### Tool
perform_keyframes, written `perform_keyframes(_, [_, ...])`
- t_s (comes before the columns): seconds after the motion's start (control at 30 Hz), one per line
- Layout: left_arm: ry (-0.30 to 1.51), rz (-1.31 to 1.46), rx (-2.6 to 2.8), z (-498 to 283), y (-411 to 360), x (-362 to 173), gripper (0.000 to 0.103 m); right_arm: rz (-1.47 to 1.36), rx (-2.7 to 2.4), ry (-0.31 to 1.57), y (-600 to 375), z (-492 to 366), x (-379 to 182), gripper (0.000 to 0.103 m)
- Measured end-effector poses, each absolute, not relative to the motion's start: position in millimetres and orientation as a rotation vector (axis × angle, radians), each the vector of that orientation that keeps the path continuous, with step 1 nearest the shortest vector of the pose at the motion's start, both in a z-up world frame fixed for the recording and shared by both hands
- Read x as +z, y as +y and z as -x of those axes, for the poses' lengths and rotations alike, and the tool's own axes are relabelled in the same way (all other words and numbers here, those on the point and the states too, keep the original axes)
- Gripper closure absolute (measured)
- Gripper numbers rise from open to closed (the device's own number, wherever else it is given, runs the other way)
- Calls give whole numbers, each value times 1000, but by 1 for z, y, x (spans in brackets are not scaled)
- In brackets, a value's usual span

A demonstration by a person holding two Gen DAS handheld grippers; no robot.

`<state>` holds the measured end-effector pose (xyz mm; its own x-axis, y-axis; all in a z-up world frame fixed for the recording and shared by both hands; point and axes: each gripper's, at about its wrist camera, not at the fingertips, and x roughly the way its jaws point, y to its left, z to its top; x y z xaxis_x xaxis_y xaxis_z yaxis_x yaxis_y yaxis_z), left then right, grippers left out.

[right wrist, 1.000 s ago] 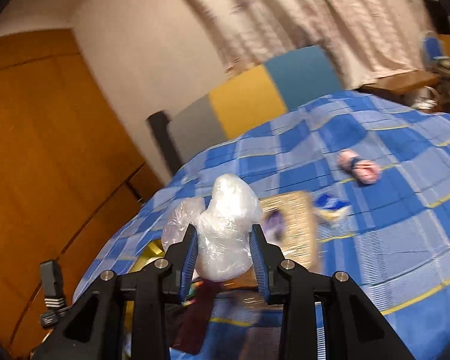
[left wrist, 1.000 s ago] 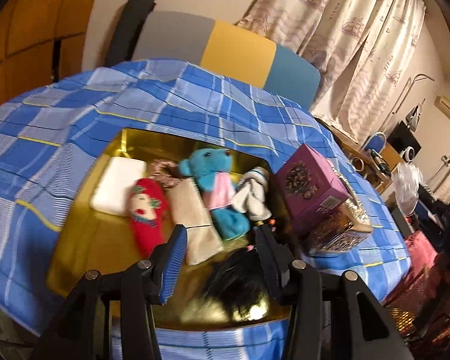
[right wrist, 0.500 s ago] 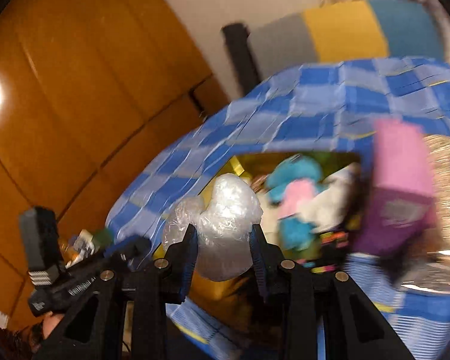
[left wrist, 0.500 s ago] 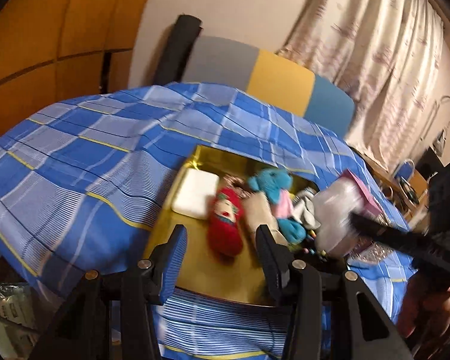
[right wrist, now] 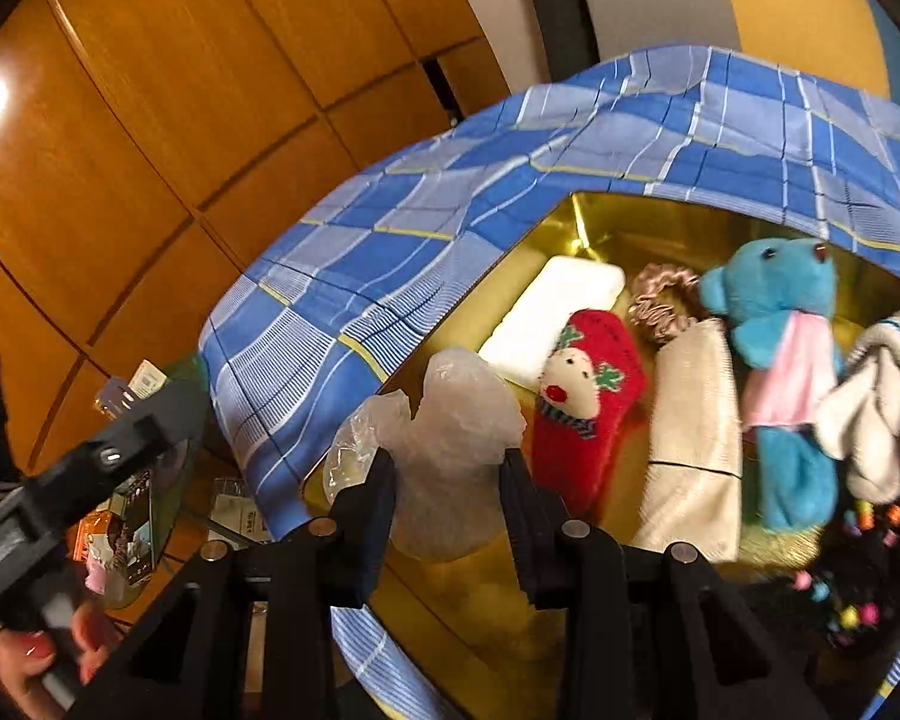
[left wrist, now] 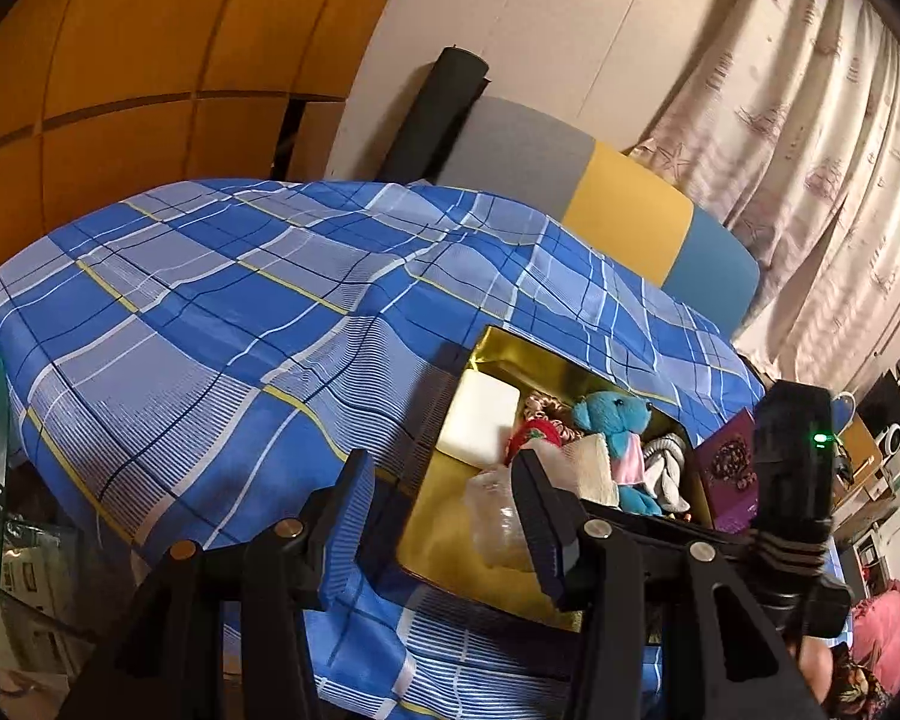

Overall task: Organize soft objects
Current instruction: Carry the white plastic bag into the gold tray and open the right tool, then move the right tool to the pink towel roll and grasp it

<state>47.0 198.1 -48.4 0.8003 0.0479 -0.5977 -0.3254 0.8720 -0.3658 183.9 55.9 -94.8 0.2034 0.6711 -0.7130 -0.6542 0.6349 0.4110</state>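
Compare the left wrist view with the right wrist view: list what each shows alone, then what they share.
Left wrist only: the purple box, the curtain, and the empty left tongs.

Right wrist only: the beaded black item, and a hand gripping the other tool's handle.

Both: the right tongs, opening around the crumpled plastic bag, the gold tray, the blue teddy, red plush, white pad and plaid sheet.
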Motion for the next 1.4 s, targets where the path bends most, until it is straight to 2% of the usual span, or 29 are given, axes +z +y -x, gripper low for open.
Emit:
perform_keyframes(0.17, [614,489,217,-47,200,-50,55,8,905,1027,70,-190,-106,65])
perform_keyframes(0.23, [613,492,219,-47,200,-51,55,-2,905,1049,73,-193,-111,60])
perform_keyframes(0.3, [612,492,224,-46,200,-50,55,-14,903,1048,73,-193,-111,49])
perform_keyframes(0.37, [612,493,222,-46,200,-51,55,-33,899,1037,68,-190,-106,46])
perform_keyframes(0.93, [649,462,159,-51,173,-59,55,-119,858,809,-6,-150,-35,45])
perform_keyframes(1.4, [668,379,-67,-72,98,-46,55,-284,579,528,-154,-127,20,44])
